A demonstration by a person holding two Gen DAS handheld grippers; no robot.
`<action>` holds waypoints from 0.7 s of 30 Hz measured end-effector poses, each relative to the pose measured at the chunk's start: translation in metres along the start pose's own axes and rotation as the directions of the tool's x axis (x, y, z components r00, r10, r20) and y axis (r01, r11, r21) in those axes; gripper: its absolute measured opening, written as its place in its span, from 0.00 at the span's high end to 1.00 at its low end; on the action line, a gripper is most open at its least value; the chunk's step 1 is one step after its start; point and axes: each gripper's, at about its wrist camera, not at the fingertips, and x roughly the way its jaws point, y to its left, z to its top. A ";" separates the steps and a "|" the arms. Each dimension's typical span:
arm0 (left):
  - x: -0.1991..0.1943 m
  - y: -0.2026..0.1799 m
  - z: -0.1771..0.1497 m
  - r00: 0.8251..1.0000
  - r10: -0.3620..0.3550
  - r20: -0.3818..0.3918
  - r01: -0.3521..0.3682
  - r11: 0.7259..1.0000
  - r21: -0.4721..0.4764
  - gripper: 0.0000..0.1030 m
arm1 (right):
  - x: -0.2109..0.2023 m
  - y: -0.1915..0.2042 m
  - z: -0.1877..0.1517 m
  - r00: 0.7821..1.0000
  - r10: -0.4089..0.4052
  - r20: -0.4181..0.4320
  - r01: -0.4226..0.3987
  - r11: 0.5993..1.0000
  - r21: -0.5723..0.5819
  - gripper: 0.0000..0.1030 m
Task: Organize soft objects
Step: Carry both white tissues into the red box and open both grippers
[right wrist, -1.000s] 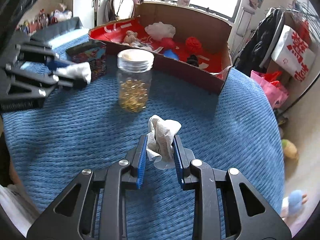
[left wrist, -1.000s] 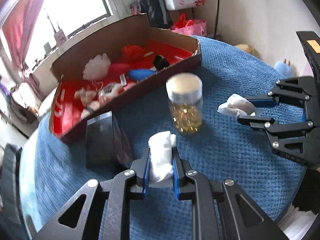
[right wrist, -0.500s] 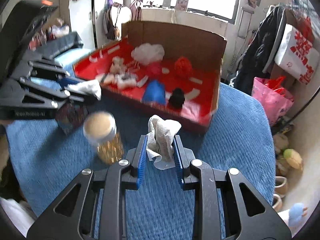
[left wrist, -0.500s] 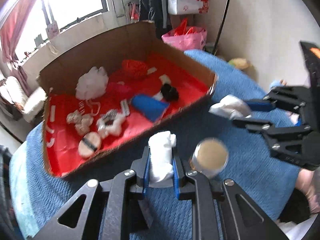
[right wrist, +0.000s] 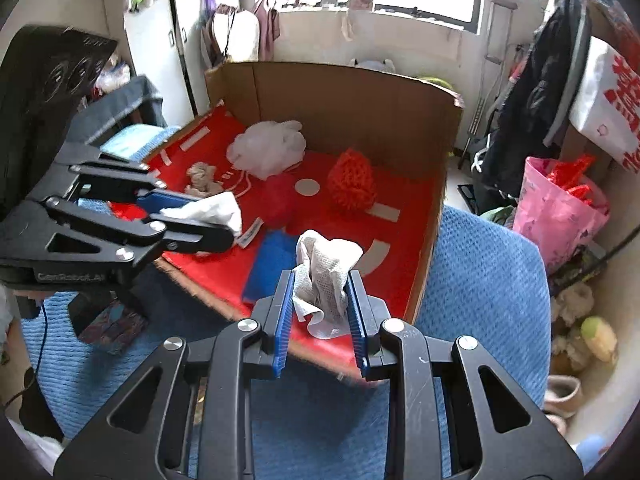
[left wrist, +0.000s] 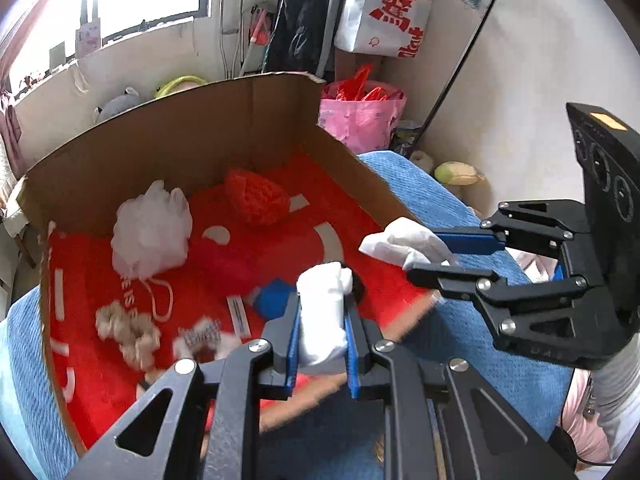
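The left gripper [left wrist: 322, 344] clamps a white wad [left wrist: 323, 312]; the right gripper [right wrist: 320, 320] pinches a crumpled tissue [right wrist: 326, 276]. Best to hold both low over the cardboard box's [left wrist: 180, 140] red floor at frame centre; then let go.

Both wrist views over cardboard box [left wrist: 168, 152]

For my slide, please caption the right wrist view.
Right gripper holding a crumpled tissue over the cardboard box.

Lived-in home bedroom: hanging coats [right wrist: 548, 92], curtains [right wrist: 266, 8].
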 end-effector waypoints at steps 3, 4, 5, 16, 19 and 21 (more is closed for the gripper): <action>0.022 0.017 0.017 0.999 -0.025 -0.046 0.023 0.999 -0.035 0.81 | 0.017 -0.001 0.011 0.999 -0.017 -0.037 0.016 0.999 -0.039 0.76; 0.027 0.020 0.021 0.998 -0.027 -0.055 0.025 0.999 -0.044 0.81 | 0.023 -0.001 0.014 0.999 -0.019 -0.049 0.017 0.999 -0.047 0.76; 0.035 0.024 0.026 0.997 -0.026 -0.067 0.022 0.998 -0.052 0.81 | 0.030 -0.001 0.017 0.998 -0.018 -0.065 0.015 0.998 -0.055 0.76; 0.098 0.049 0.057 0.984 -0.004 -0.176 -0.007 0.998 -0.065 0.81 | 0.083 0.003 0.032 0.985 -0.046 -0.169 0.030 0.995 -0.095 0.76; 0.109 0.052 0.060 0.981 0.000 -0.195 -0.013 0.998 -0.066 0.81 | 0.093 0.002 0.034 0.981 -0.061 -0.187 0.044 0.995 -0.092 0.76; 0.114 0.053 0.062 0.978 0.005 -0.206 -0.020 0.997 -0.068 0.81 | 0.098 0.003 0.036 0.978 -0.066 -0.197 0.049 0.995 -0.089 0.76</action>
